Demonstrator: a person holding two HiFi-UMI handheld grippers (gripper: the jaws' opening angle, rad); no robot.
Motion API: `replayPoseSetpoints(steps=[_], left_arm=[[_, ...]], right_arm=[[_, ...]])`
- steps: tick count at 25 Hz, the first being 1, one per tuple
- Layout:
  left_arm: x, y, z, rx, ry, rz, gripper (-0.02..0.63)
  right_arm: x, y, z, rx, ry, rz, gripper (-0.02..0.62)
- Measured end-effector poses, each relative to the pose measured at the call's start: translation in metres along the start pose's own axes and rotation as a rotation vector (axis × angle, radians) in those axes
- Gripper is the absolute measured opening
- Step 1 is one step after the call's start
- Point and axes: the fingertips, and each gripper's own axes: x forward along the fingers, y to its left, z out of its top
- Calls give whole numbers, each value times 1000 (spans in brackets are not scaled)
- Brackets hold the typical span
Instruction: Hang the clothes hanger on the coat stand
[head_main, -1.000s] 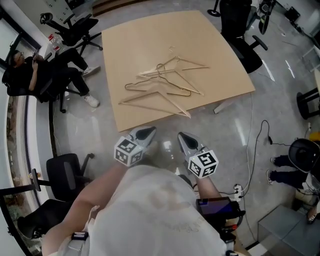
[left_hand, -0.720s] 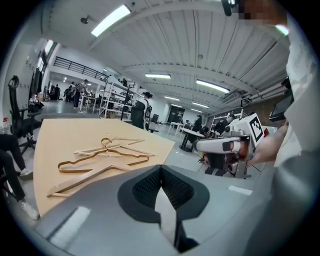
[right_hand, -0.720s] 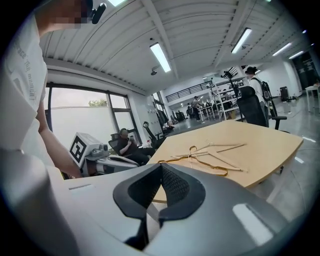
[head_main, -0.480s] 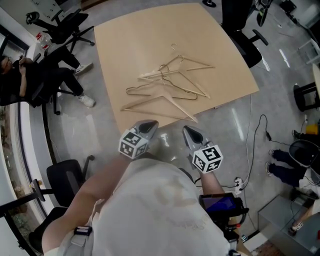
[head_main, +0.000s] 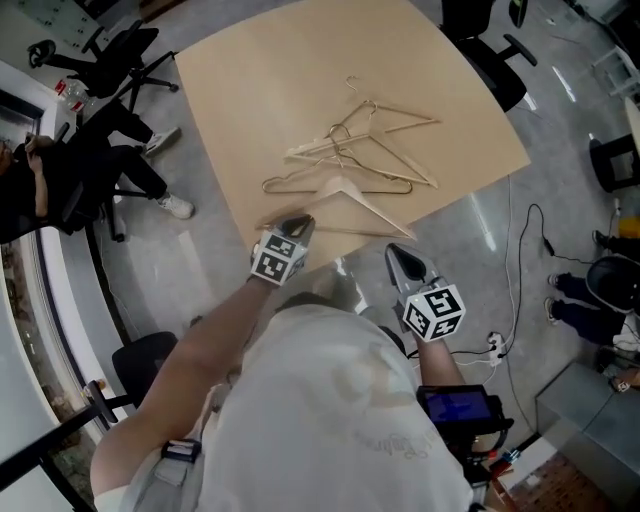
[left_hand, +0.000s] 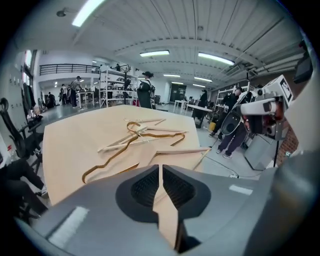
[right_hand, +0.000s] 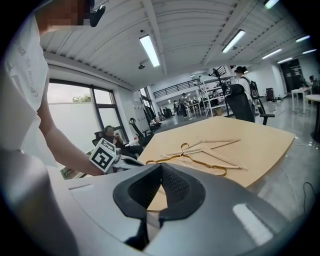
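Several clothes hangers lie in a loose pile on the tan table (head_main: 250, 90). The nearest is a pale wooden hanger (head_main: 352, 198) (left_hand: 181, 150), with a bronze wire hanger (head_main: 300, 184) (left_hand: 107, 161) just behind it. My left gripper (head_main: 298, 221) (left_hand: 159, 173) reaches over the table's near edge, just short of the wooden hanger; its jaws are opening to a thin slit with nothing between them. My right gripper (head_main: 398, 253) (right_hand: 160, 168) hangs shut and empty over the floor, short of the table edge. No coat stand is in view.
Black office chairs stand at the far left (head_main: 120, 55) and far right (head_main: 490, 50). A seated person (head_main: 60, 175) is left of the table. A cable (head_main: 520, 270) and a power strip (head_main: 491, 345) lie on the grey floor to the right.
My left gripper has moved forward from over the floor to over the table's near edge, close to the wooden hanger. The right gripper has stayed short of the table.
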Motion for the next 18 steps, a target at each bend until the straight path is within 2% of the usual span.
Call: replayPoseSetpoints(steps=[6,10,13,18], left_arm=[[27,34,3,124,105,21,88],[45,46,-17,219,207,-14,128],[55,49,-25,285,276,-27,133],[70,48,-31,337,349,-63,123]], right_arm=[[-3,-7,-6,22,12,-77,11],[-4,-5,-12,45,9,-134,11],[-6,-10,-12,66,5,-165,11],[-12,-17,-15,97,4,-202,11]])
